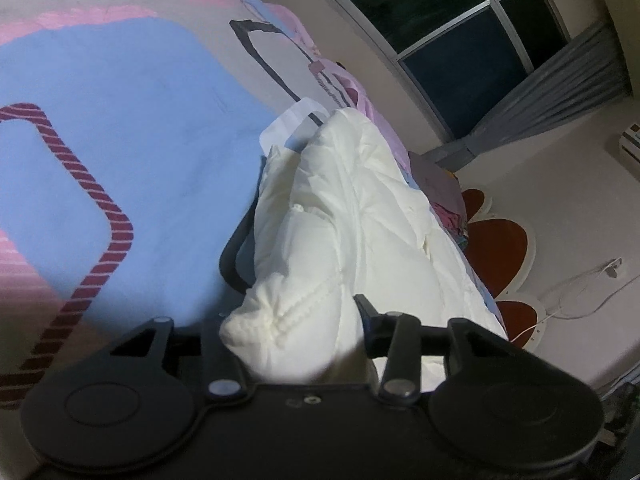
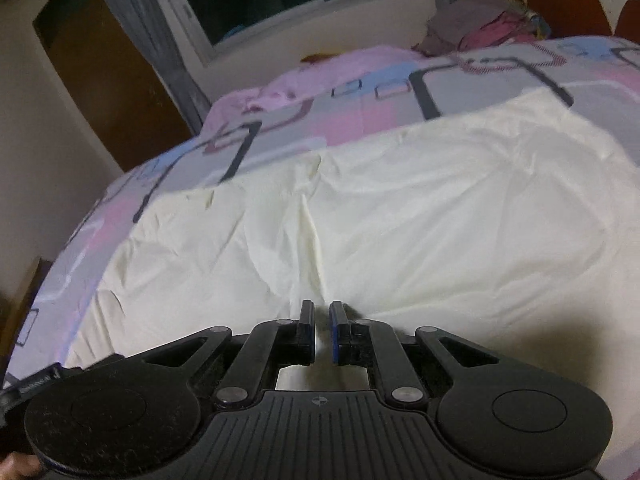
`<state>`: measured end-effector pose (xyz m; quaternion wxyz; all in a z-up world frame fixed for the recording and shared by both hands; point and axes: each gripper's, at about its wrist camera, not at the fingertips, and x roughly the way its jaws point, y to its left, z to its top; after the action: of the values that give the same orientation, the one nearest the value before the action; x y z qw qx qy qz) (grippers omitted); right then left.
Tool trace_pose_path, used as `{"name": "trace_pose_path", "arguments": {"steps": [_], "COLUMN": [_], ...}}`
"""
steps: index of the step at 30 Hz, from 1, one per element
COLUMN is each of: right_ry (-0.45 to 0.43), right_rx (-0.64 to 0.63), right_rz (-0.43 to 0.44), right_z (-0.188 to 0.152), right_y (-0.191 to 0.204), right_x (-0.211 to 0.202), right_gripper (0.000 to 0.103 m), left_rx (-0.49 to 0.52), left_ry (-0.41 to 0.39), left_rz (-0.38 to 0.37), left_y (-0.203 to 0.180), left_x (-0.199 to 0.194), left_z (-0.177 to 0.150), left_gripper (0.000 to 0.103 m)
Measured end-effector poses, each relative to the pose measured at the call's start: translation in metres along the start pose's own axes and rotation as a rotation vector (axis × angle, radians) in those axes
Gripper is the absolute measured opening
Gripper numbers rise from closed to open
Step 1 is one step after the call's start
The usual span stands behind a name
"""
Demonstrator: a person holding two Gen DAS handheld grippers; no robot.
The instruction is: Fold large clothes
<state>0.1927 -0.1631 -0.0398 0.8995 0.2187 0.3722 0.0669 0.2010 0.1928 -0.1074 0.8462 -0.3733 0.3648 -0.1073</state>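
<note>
A large cream-white padded garment (image 2: 400,208) lies spread across the bed, with creases running down to my right gripper (image 2: 322,312). That gripper is shut, and a thin fold of the cream fabric shows in the narrow slot between its fingers. In the left wrist view the same garment (image 1: 360,208) rises in a bunched ridge along the bed's edge. My left gripper (image 1: 300,276) is shut on a thick puffy wad of it. The cloth hides most of the left finger, and only the right fingertip (image 1: 366,312) shows clearly.
The bed has a patterned cover (image 1: 120,120) in blue, pink and grey blocks. Pink cloth (image 2: 280,88) and a pile of clothes (image 2: 480,28) lie at its far side. Beyond stand a dark window (image 1: 460,20), a grey curtain (image 2: 152,40), a red-and-white headboard (image 1: 496,248) and a brown door (image 2: 108,80).
</note>
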Motion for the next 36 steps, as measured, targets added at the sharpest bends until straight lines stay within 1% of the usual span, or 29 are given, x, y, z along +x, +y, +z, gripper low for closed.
{"name": "trace_pose_path", "arguments": {"steps": [6,11,14,16,19,22,24,26,29,31,33,36], "right_ry": [0.006,0.002,0.013,0.041,0.081,0.072,0.091,0.100,0.064,0.058,0.083,0.114], "right_rx": [-0.005,0.016,0.017,0.017,-0.008,-0.019,-0.032,-0.032,-0.024,-0.041,-0.053,-0.061], "right_rz": [-0.001,0.000,0.002,0.003,0.000,0.023,0.021,0.022,0.049,0.046,0.035,0.016], "right_z": [-0.009,-0.018,-0.021,-0.022,-0.019,-0.014,-0.014,-0.015,-0.009,-0.003,-0.002,-0.009], "right_y": [0.007,0.005,0.001,-0.004,-0.006,-0.006,-0.007,-0.009,-0.008,-0.004,-0.001,-0.003], "right_x": [-0.018,-0.027,-0.025,-0.015,-0.005,-0.009,-0.003,0.000,-0.008,-0.005,0.007,0.024], "right_gripper": [0.009,0.009,0.009,0.009,0.009,0.009,0.009,0.009,0.009,0.009,0.009,0.009], "left_rx": [0.063,0.124,0.157,0.172,0.157,0.180,0.203,0.218,0.214,0.215,0.209,0.228], "left_ry": [-0.016,-0.026,-0.038,-0.044,-0.046,-0.053,-0.056,-0.061,-0.058,-0.060,-0.062,-0.066], "left_rz": [0.013,0.032,0.049,0.067,0.093,0.118,0.130,0.136,0.147,0.152,0.151,0.145], "left_y": [-0.010,-0.023,-0.032,-0.035,-0.038,-0.048,-0.054,-0.058,-0.057,-0.056,-0.057,-0.061], "left_x": [-0.004,-0.008,-0.011,-0.011,-0.011,-0.015,-0.017,-0.020,-0.018,-0.017,-0.018,-0.020], "left_z": [-0.001,0.000,-0.002,-0.003,-0.005,-0.006,-0.007,-0.007,-0.006,-0.007,-0.007,-0.007], "left_gripper": [0.033,0.028,0.028,0.028,0.028,0.028,0.028,0.028,0.028,0.028,0.028,0.028]}}
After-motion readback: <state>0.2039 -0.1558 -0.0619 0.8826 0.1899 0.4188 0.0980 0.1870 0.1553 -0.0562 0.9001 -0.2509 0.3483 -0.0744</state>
